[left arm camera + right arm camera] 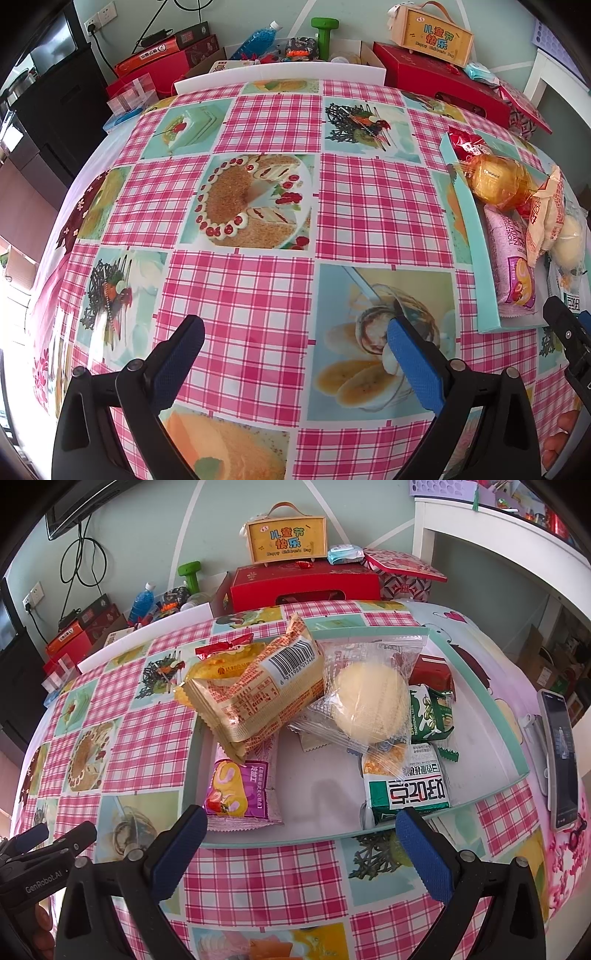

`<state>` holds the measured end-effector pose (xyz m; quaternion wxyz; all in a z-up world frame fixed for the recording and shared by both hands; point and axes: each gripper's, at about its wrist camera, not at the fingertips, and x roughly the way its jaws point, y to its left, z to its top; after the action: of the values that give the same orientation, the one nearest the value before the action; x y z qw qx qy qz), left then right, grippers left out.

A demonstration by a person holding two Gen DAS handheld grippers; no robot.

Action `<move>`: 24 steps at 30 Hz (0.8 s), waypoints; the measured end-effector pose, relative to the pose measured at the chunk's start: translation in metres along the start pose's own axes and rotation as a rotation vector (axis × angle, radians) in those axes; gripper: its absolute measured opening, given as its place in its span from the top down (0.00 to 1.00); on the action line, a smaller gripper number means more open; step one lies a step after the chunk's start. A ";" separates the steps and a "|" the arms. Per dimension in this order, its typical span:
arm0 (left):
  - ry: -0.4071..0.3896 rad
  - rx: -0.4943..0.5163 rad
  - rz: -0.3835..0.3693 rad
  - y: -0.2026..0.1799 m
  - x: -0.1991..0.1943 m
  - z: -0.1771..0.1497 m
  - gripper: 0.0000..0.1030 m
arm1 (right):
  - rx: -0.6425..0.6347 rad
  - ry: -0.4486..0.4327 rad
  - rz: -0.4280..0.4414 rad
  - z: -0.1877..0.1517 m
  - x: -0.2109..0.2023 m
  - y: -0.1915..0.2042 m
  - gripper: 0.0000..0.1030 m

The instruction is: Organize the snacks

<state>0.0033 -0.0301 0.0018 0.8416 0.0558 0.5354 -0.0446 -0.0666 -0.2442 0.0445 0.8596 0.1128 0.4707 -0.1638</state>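
Note:
A teal-rimmed tray (491, 716) holds several wrapped snacks: an orange-beige pack (255, 694) lying on top, a clear-wrapped round cake (369, 705), a purple roll pack (236, 794), green packs (406, 790) and a dark red pack (432, 672). My right gripper (299, 834) is open and empty, just in front of the tray's near rim. My left gripper (295, 347) is open and empty over bare tablecloth, left of the tray (469, 229). The orange wrapped cake (498, 181) and the purple pack (513, 266) show at the right of the left wrist view.
A pink plaid tablecloth (258, 295) covers the table. Red gift boxes (306, 583), a yellow handled box (286, 535), a green dumbbell (190, 574) and a blue bottle (142, 602) crowd the far edge. A phone (561, 753) lies right of the tray.

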 end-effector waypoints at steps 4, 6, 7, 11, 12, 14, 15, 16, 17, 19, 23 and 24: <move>0.000 -0.001 -0.001 0.000 0.001 0.000 0.04 | -0.001 0.003 0.000 0.000 0.000 0.000 0.00; 0.000 -0.001 -0.001 0.000 0.001 0.000 0.04 | -0.001 0.003 -0.001 0.000 0.000 0.000 0.00; 0.000 -0.001 -0.001 0.000 0.001 0.000 0.04 | -0.001 0.003 -0.001 0.000 0.000 0.001 0.00; -0.001 -0.001 0.000 0.000 0.001 -0.001 0.04 | 0.000 0.003 -0.001 0.000 0.000 0.001 0.00; 0.000 -0.002 0.000 -0.001 0.001 -0.001 0.04 | 0.000 0.003 -0.001 0.000 0.000 0.001 0.00; -0.001 -0.001 0.001 -0.001 0.001 -0.001 0.04 | 0.000 0.004 -0.001 0.000 0.000 0.001 0.00; 0.000 -0.001 0.000 -0.001 0.001 -0.001 0.04 | -0.001 0.004 0.000 0.000 0.000 0.000 0.00; 0.000 -0.001 0.000 -0.001 0.001 -0.001 0.04 | -0.001 0.003 0.000 0.000 0.000 0.000 0.00; 0.000 0.000 0.000 -0.001 0.001 -0.001 0.04 | -0.001 0.003 0.000 0.000 0.000 0.001 0.00; 0.000 -0.001 0.000 -0.001 0.001 -0.001 0.04 | -0.001 0.004 0.000 0.000 0.000 0.000 0.00; -0.001 -0.001 0.000 0.000 0.001 -0.001 0.04 | -0.001 0.004 -0.001 0.000 0.000 0.001 0.00; -0.003 0.001 0.000 0.000 0.001 -0.001 0.04 | -0.001 0.004 -0.001 0.000 0.000 0.001 0.00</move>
<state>0.0031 -0.0302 0.0006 0.8423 0.0562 0.5342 -0.0451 -0.0664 -0.2436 0.0440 0.8586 0.1127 0.4726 -0.1637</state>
